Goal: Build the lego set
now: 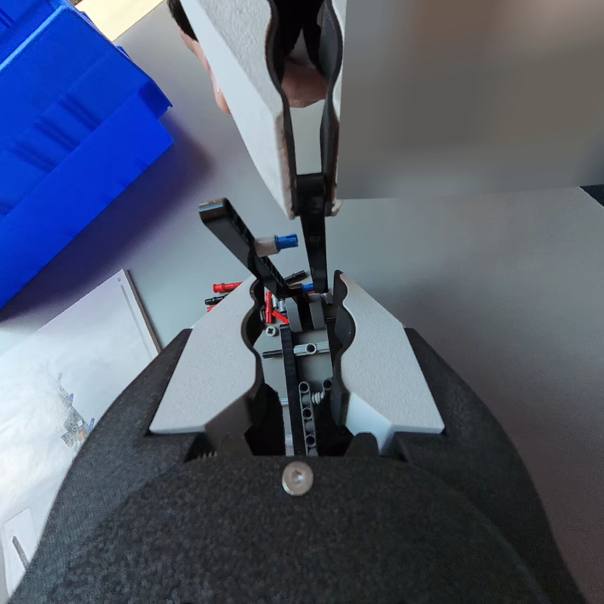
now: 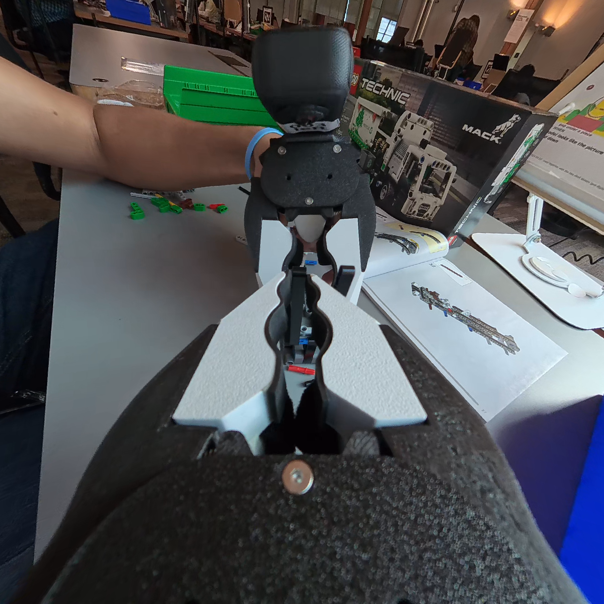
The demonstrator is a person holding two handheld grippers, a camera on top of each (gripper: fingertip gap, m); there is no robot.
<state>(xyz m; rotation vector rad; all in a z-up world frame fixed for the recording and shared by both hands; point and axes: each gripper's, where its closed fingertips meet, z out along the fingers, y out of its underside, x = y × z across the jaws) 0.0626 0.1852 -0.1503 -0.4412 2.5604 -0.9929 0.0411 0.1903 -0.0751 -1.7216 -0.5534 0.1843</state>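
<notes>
Right gripper (image 2: 295, 277) clamped on the upper end of a black beam (image 1: 315, 242), standing it upright over the grey assembly (image 1: 309, 330), presumably for alignment. Left gripper (image 1: 294, 281) spread around that assembly, pad contact unclear, steadying it. Loose red pins (image 1: 225, 287) just beside the assembly.

Grey table (image 2: 130, 294) with open instruction booklet (image 2: 474, 343), green pieces (image 2: 163, 206), boxed set (image 2: 441, 147).
</notes>
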